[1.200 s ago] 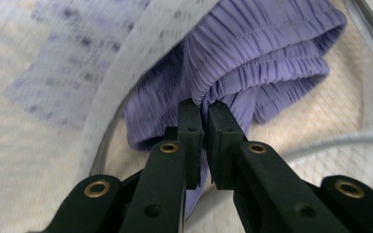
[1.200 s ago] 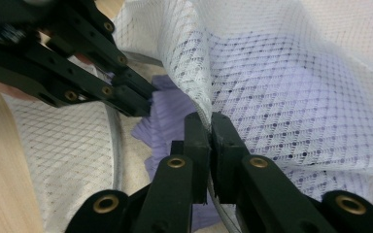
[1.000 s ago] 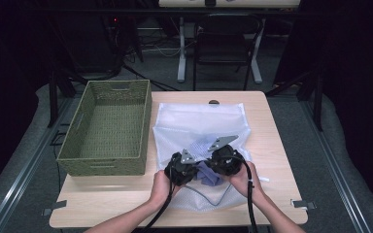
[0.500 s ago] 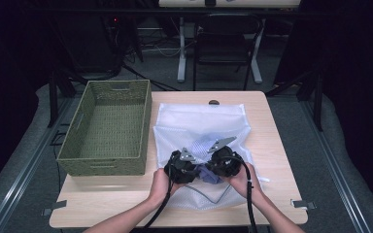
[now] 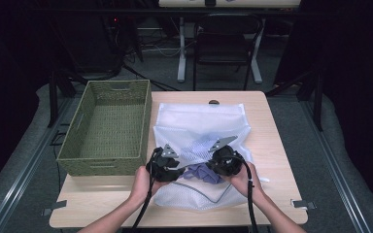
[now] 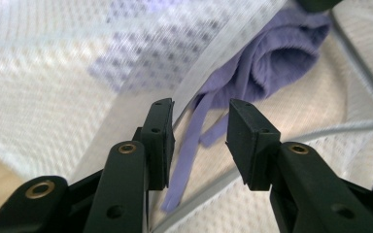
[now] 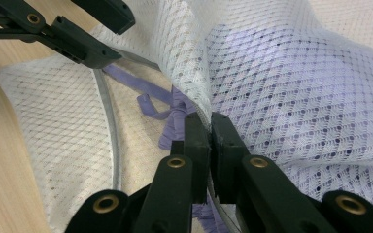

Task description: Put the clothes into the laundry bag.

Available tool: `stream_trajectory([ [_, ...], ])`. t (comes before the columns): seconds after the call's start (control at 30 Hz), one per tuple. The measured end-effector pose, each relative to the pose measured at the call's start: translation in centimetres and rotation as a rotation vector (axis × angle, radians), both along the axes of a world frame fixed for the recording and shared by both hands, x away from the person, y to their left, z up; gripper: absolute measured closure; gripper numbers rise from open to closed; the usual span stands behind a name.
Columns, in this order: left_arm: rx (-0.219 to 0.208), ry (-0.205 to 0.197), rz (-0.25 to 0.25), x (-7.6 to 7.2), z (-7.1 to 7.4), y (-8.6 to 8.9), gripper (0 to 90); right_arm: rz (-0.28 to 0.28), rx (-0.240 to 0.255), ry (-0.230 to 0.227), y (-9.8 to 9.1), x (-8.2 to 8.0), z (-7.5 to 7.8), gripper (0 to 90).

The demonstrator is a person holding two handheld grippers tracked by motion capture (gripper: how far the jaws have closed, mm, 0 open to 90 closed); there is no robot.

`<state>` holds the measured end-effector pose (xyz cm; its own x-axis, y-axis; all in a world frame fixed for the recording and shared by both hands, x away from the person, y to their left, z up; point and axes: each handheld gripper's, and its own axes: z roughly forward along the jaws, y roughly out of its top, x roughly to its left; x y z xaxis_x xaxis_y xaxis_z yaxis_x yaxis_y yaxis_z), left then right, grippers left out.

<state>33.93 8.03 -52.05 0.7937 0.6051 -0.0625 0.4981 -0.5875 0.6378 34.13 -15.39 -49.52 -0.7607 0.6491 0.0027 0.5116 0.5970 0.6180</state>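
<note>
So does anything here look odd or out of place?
Only a little: a purple garment spills halfway out of the white mesh bag, its strap trailing over the zipper edge. The right hand-held gripper pinches the bag's opening; the left hand-held gripper has just been opening, nothing gripped.

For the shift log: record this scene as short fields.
work: opening a mesh bag with a purple garment inside
left gripper: jaws have just been opening; pads press on nothing, a purple strap lies between them
right gripper: shut on the bag's mesh edge, holding it up
basket: green, left of the bag, nothing seen in it
table: light wood
</note>
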Motion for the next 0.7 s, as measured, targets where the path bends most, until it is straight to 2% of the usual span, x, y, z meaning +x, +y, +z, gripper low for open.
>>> stream_trajectory([
  [0.07, 0.015, 0.011, -0.008, -0.1, -0.4, -0.1, 62.7, 0.002, -0.002, 0.0, 0.0, 0.0, 0.0, 87.0],
  [0.2, 0.015, 0.025, -0.032, -0.4, -1.1, -0.9, 60.4, 0.006, -0.004, -0.001, 0.2, 0.0, -0.1, 87.0],
  [0.3, 0.021, 0.017, -0.043, -0.8, -1.5, -1.8, 57.9, 0.007, -0.005, -0.002, 0.2, 0.0, 0.0, 87.0],
  [0.37, -0.008, -0.004, -0.021, -1.2, -1.9, -2.5, 56.3, 0.007, -0.004, -0.002, 0.2, 0.0, 0.0, 87.0],
  [0.53, -0.045, -0.054, -0.009, -1.5, -2.6, -4.3, 54.1, 0.006, -0.007, 0.0, 0.3, -0.1, 0.0, 87.1],
  [0.7, -0.045, -0.063, -0.016, -1.0, -3.2, -6.0, 55.1, 0.006, -0.01, 0.003, 0.4, -0.1, -0.1, 87.1],
])
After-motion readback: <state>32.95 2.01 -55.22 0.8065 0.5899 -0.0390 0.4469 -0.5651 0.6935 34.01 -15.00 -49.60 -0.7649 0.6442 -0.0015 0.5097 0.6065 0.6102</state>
